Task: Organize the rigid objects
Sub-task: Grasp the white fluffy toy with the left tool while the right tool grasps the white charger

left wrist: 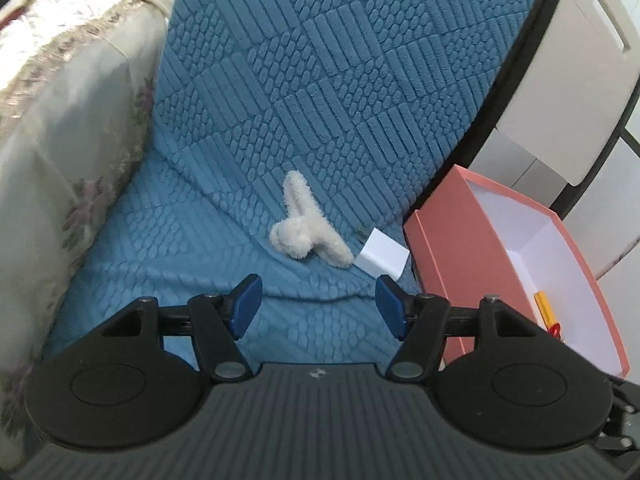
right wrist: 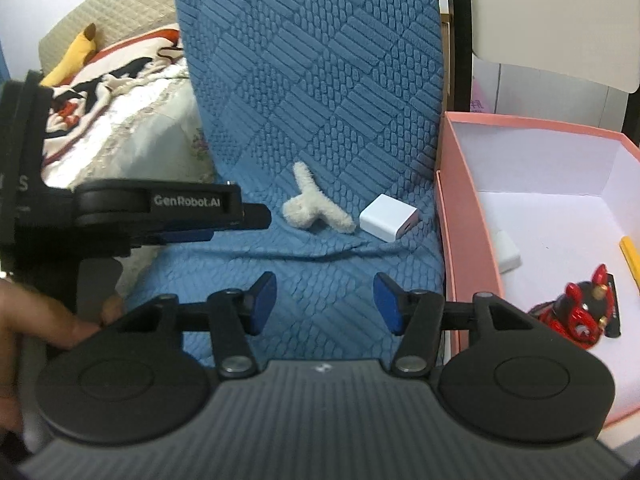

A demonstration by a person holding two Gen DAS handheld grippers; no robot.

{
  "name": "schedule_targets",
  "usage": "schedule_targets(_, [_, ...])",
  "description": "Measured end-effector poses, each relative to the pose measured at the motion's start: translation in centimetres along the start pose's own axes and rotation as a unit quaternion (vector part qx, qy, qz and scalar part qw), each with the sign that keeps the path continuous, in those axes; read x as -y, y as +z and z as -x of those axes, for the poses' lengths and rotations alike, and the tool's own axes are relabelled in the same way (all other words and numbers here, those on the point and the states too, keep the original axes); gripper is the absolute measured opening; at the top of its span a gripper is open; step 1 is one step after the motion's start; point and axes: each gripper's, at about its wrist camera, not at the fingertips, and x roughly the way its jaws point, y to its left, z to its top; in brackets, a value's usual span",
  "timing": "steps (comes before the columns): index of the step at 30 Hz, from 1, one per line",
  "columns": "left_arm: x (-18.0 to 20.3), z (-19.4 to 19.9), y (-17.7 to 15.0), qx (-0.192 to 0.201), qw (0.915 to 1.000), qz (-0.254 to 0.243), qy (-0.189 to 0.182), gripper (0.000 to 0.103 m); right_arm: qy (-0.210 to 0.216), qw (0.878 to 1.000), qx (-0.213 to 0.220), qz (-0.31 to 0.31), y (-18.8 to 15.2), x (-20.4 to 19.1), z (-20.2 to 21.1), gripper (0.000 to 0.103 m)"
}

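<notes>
A white fluffy hair claw (left wrist: 306,222) (right wrist: 314,206) and a white charger cube (left wrist: 382,258) (right wrist: 387,217) lie on the blue textured cover (left wrist: 280,120) (right wrist: 312,100). A pink box (left wrist: 452,264) (right wrist: 464,240) stands to their right. It holds a red figurine (right wrist: 576,318), a yellow pen (left wrist: 546,310) (right wrist: 631,258) and a small white block (right wrist: 507,255). My left gripper (left wrist: 318,304) is open and empty, a short way before the claw; it also shows in the right wrist view (right wrist: 256,216). My right gripper (right wrist: 324,302) is open and empty, before the charger.
A bed with a floral cream cover (left wrist: 60,140) (right wrist: 132,144) lies to the left, with a yellow plush (right wrist: 76,54) on it. White furniture (left wrist: 580,80) (right wrist: 560,20) stands behind the box on the right.
</notes>
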Motion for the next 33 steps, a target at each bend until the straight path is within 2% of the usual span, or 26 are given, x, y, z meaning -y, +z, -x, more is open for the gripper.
schedule_targets(4, [-1.2,-2.2,1.2,-0.006,1.0000,-0.003,-0.001,0.068,-0.009,1.000,-0.002,-0.003,0.3,-0.1,-2.4,0.056])
schedule_targets(10, [-3.0,-5.7,3.1,-0.025,0.9993,0.015,-0.022,0.067,-0.021,1.000,-0.001,-0.011,1.2,-0.2,-5.5,0.055])
schedule_targets(20, [-3.4,-10.3,5.9,-0.047,0.9973,0.032,-0.047,0.067,-0.063,0.997,-0.010,-0.041,3.4,1.1,-11.3,0.053])
schedule_targets(26, [-3.3,-12.8,6.8,-0.069,0.9962,0.040,-0.037,0.067,-0.100,0.992,-0.027,-0.070,4.0,2.1,-14.1,0.053])
schedule_targets(33, [-3.7,-14.9,7.1,-0.096,0.9931,0.062,-0.028,0.067,-0.114,0.989,-0.018,-0.093,4.9,3.1,-15.5,0.054])
